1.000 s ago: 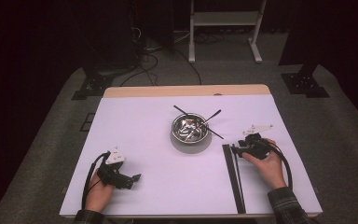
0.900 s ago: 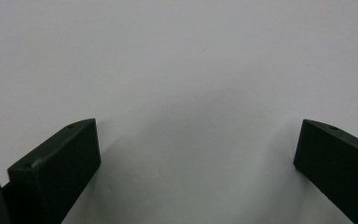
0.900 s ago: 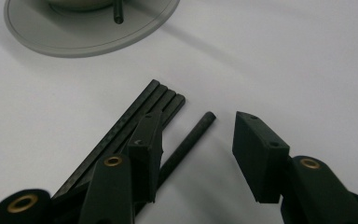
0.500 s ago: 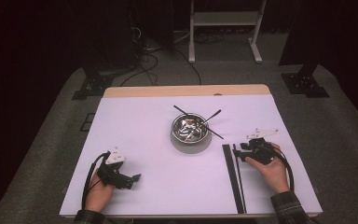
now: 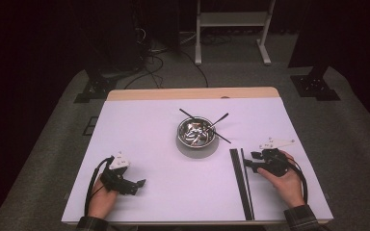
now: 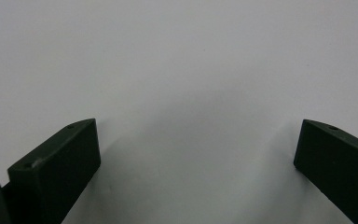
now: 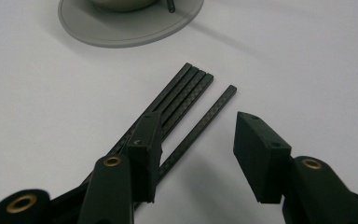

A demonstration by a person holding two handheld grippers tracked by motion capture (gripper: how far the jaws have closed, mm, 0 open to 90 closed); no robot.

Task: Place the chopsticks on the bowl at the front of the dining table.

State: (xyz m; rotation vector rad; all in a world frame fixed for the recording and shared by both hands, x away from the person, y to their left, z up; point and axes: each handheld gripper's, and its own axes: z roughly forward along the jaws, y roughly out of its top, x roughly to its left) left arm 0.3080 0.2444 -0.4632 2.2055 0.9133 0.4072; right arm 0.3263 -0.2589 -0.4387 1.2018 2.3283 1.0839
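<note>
Care was needed: the right gripper (image 7: 193,158), jaws half open and empty, was placed over the lone chopstick (image 7: 200,126). That stick should be pinched squarely. The left gripper (image 6: 196,158) was held wide open.

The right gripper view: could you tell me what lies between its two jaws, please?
One black rod lies on the white table between the open jaws of the right gripper, untouched by either.

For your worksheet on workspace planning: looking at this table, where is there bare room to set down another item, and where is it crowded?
Bare: the wide patch between the left gripper, the bowl and the table far edge. Also bare: the far right corner beyond the right gripper. Crowded: around the bowl with its sticks, and the near right, where the black rods lie beside that gripper.
</note>
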